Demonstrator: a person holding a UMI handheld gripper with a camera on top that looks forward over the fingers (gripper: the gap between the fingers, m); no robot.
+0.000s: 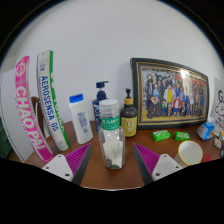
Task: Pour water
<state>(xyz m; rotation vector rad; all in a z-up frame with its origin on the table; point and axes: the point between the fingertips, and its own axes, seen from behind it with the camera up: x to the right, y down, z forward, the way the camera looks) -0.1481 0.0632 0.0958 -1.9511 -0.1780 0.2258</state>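
A jar [111,142] stands on the table [170,165] between the gripper [112,160] fingers. At 11 o'clock beyond it stands a bottle [80,117]; at 1 o'clock, 2 pump bottles [128,113] before a framed picture [168,92].

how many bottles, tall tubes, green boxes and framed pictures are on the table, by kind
Bottles: 4, namely clear bottle between the open gripper fingers, white bottle, blue pump bottle, yellow bottle
Tall tubes: 2
Green boxes: 2
Framed pictures: 1
Total: 9
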